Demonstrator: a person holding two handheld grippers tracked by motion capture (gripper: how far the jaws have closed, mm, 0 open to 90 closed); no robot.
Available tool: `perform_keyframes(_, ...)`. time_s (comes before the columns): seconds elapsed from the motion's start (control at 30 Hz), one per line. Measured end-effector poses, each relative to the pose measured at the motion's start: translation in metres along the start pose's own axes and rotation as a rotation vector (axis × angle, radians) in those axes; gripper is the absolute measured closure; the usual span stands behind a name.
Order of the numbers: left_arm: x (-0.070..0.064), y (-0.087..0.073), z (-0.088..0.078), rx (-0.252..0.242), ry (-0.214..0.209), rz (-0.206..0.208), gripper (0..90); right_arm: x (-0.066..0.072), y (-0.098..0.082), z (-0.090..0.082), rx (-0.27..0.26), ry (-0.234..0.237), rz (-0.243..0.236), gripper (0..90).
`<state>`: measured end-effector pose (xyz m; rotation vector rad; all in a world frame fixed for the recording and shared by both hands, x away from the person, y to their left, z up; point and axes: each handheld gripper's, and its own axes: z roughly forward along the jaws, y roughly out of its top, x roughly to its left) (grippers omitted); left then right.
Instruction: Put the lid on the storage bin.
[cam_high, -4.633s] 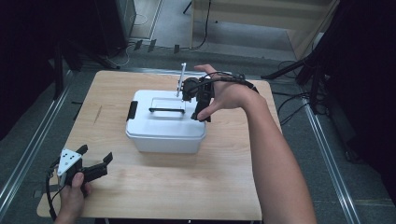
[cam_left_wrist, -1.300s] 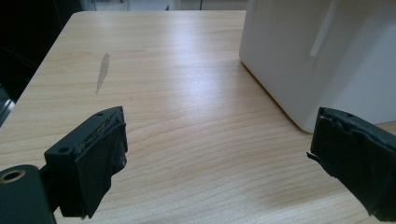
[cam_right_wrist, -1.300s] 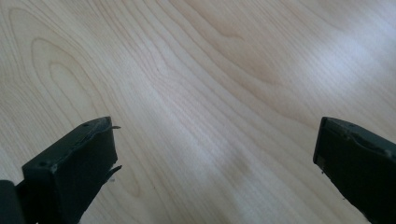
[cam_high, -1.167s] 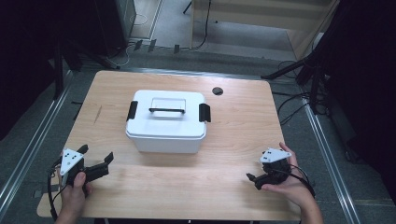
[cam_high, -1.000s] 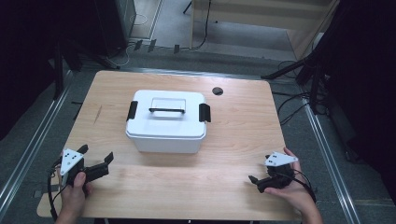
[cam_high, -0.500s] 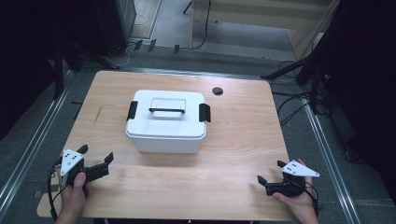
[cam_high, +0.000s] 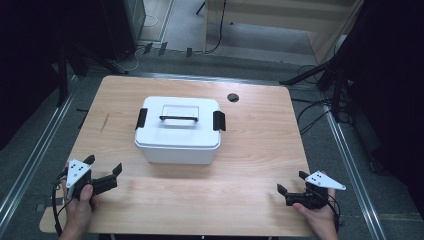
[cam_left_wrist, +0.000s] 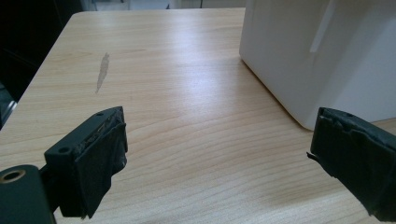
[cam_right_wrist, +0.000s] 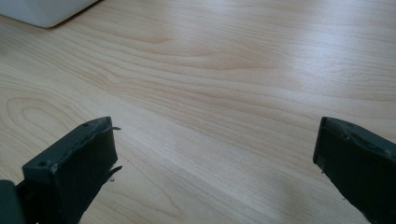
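A white lidded box (cam_high: 178, 130) with a black handle and black side latches stands in the middle of the wooden table (cam_high: 260, 145). My left gripper (cam_high: 103, 167) rests open near the front left corner, pointing toward the box. In the left gripper view the box's white wall (cam_left_wrist: 322, 51) rises at the upper right, apart from the wide-open jaws. My right gripper (cam_high: 292, 182) lies open near the front right corner, jaws pointing left over bare wood. In the right gripper view a corner of the box (cam_right_wrist: 44, 11) shows at the top left, and nothing sits between the jaws.
A small dark round hole (cam_high: 232, 97) sits in the tabletop behind the box at the right. A grey smear (cam_left_wrist: 102, 70) marks the wood left of the box. Cables and stand legs (cam_high: 320, 75) lie on the floor beyond the table's far right edge.
The right hand left the box's right latch and drew its gripper back to the front right corner, settling lower and farther right over the last second. The left gripper stayed put.
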<state>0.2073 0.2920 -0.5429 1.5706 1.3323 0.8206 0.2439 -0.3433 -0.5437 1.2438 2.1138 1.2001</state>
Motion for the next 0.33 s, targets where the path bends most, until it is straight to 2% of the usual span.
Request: perform_keyframes(0.33,0.0002,0.0001,0.001,0.002,0.0,0.0,4.5,-0.0007,0.0,0.0013,0.006,0.006,0.004,0.0)
